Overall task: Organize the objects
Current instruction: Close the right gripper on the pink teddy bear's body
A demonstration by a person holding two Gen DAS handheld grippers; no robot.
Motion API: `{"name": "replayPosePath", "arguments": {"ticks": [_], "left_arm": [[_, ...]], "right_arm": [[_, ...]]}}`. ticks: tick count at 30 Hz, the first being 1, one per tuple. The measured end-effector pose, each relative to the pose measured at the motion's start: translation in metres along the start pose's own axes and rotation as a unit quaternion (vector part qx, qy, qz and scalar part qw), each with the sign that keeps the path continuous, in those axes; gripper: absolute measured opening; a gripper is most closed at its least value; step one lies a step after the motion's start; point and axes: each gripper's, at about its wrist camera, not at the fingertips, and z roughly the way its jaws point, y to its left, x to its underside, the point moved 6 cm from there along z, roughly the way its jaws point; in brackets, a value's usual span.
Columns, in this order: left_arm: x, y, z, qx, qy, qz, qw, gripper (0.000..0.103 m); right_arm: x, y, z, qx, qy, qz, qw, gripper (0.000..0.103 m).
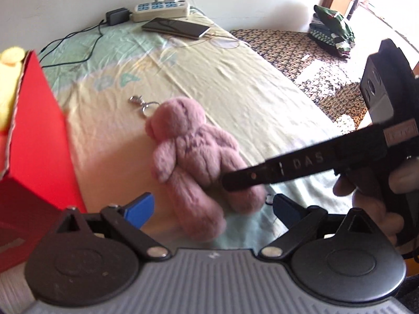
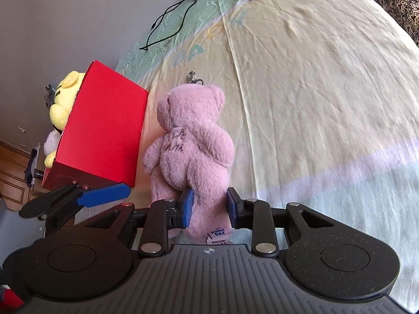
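Note:
A pink plush bear [image 2: 193, 141] with a metal keyring clip [image 2: 193, 77] lies on the bed sheet [image 2: 314, 91], right beside a red box [image 2: 104, 130]. My right gripper [image 2: 209, 206] is shut on the bear's lower leg, blue pads pressing into the fur from both sides. In the left wrist view the bear [image 1: 188, 141] lies ahead of my left gripper [image 1: 212, 206], whose jaws stand wide open around the bear's feet without touching. One black finger [image 1: 262, 172] of the right gripper crosses the bear's leg there. A yellow plush toy [image 2: 65, 99] sits in the box.
At the far end of the bed lie a power strip [image 1: 161, 9], a black charger [image 1: 116, 15], a phone [image 1: 175, 27] and loose cables [image 1: 73, 44]. Folded clothes [image 1: 332, 31] rest on a patterned cover [image 1: 301, 52] at the right. A pale plush [image 2: 49, 141] is also in the box.

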Motion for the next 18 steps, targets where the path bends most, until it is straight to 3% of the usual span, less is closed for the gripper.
{"name": "replayPosePath", "arguments": {"ticks": [8,13,18], "left_arm": [[-0.017,0.006,0.021,0.017,0.013,-0.026,0.9994,0.099],[-0.018,0.02,0.035,0.008,0.028,-0.05,0.9983,0.1],[-0.018,0.037,0.047,0.009,0.042,-0.086,0.9954,0.099]], "right_arm": [[-0.023,-0.012,-0.004,-0.034,-0.028,0.033,0.998,0.042],[-0.037,-0.015,0.017,-0.05,-0.018,0.041,0.998,0.042],[-0.043,-0.006,0.031,-0.098,-0.002,0.055,0.994,0.047]]}}
